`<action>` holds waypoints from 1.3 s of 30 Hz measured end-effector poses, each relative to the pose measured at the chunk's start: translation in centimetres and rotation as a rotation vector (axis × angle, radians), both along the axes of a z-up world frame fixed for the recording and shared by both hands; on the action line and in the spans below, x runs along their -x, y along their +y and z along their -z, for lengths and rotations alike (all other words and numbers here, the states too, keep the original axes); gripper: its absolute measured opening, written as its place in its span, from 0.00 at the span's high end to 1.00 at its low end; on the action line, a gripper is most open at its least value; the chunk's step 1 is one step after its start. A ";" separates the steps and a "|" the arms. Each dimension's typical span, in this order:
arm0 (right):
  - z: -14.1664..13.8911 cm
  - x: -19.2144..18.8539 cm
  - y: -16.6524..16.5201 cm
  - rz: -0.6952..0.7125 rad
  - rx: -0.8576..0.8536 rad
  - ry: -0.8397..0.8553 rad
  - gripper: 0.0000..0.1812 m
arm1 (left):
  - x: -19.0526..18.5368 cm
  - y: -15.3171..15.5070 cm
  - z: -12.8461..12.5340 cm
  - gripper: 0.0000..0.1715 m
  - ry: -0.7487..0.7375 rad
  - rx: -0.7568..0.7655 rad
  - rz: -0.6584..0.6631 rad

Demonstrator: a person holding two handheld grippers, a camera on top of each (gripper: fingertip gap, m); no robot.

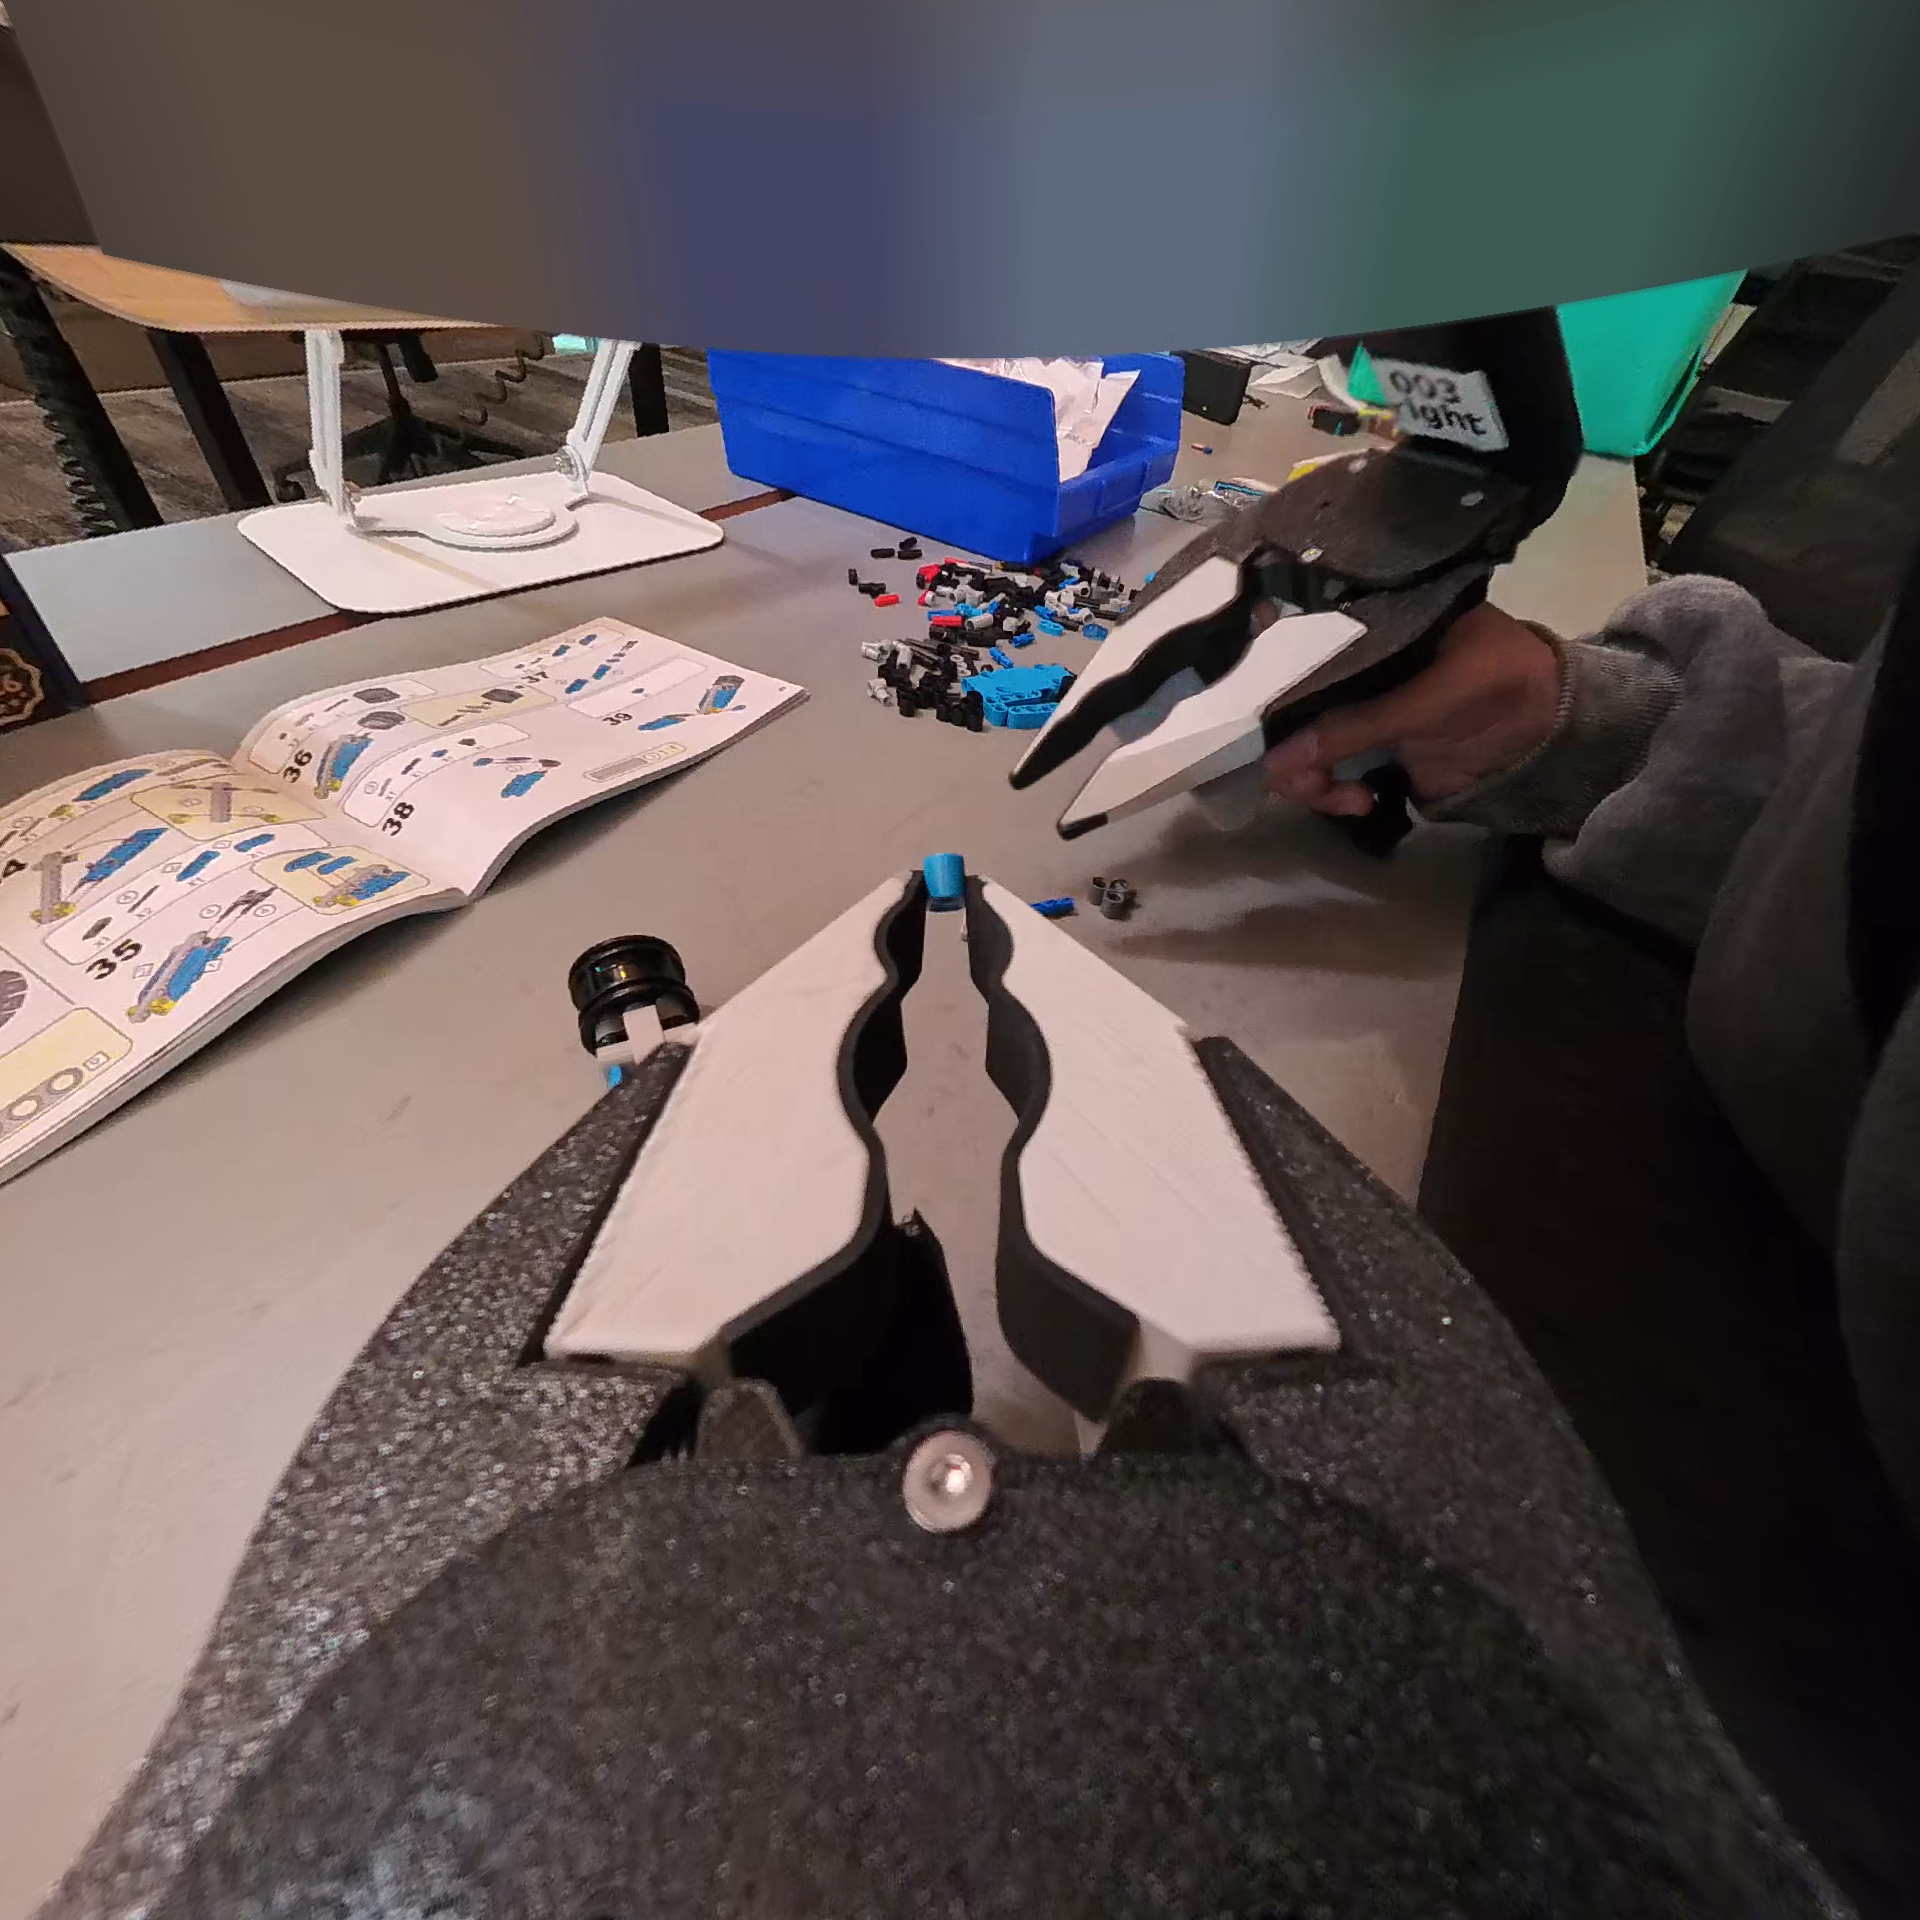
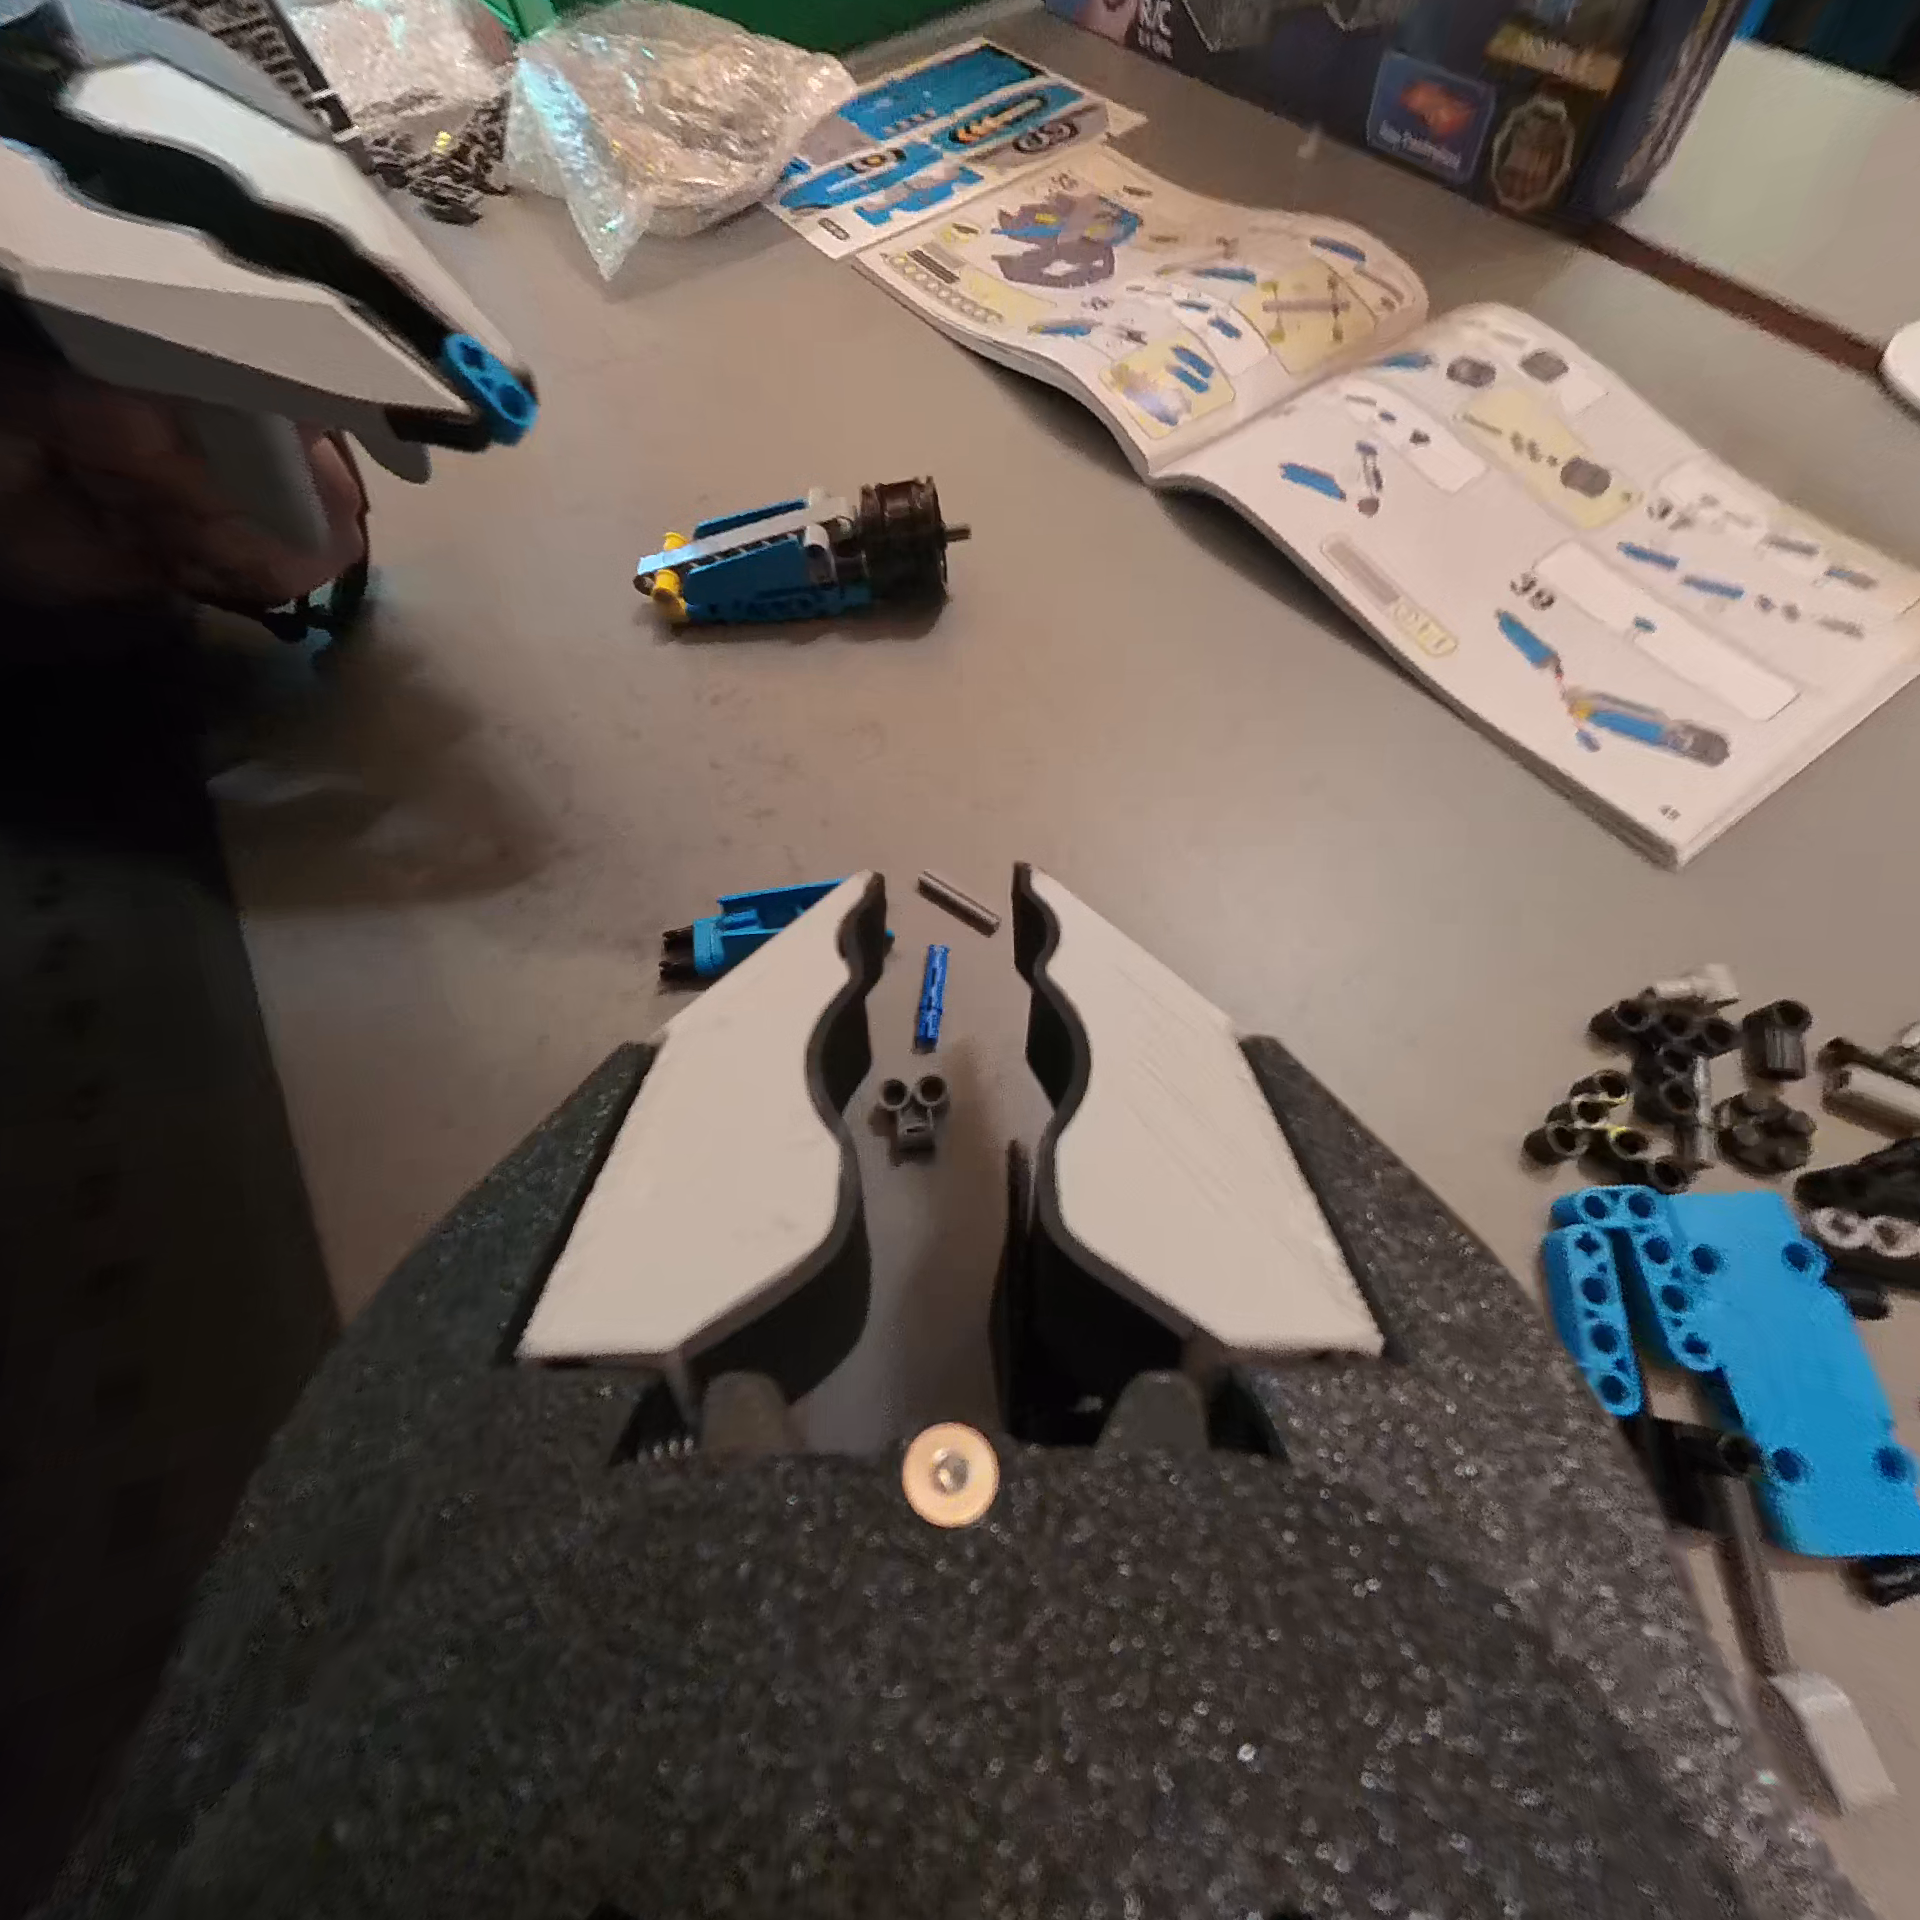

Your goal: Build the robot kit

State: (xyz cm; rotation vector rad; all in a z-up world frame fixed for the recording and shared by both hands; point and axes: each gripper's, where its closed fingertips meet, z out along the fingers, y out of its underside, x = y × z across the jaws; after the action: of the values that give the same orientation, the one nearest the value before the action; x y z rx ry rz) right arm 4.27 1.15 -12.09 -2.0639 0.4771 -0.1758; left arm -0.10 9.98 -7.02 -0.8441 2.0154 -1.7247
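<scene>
Matt grey table [image 2: 1195, 810], paper booklet [image 2: 1455, 540], crinkly clear plastic bag [image 2: 665, 114], glossy blue plastic bin [image 1: 914, 447]

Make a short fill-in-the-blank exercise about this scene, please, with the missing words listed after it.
1. The left tool is shut on a small ____ piece.
2. The right tool is ____, above a blue pin on the table.
3. The booklet lies ____ on the table.
4. Behind the loose pieces stands a ____ bin.

Missing words: blue; open; open; blue
</scene>
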 end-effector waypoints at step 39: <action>3.9 -0.9 2.0 -0.549 0.865 -0.017 0.99 | 0.9 3.0 0.2 0.96 -0.058 -0.083 -0.075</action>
State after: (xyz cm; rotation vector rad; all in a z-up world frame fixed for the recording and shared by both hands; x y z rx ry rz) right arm 5.13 3.18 -15.97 -2.9428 -0.2542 -0.0685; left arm -1.03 12.97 -7.18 -0.8214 1.9775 -1.5950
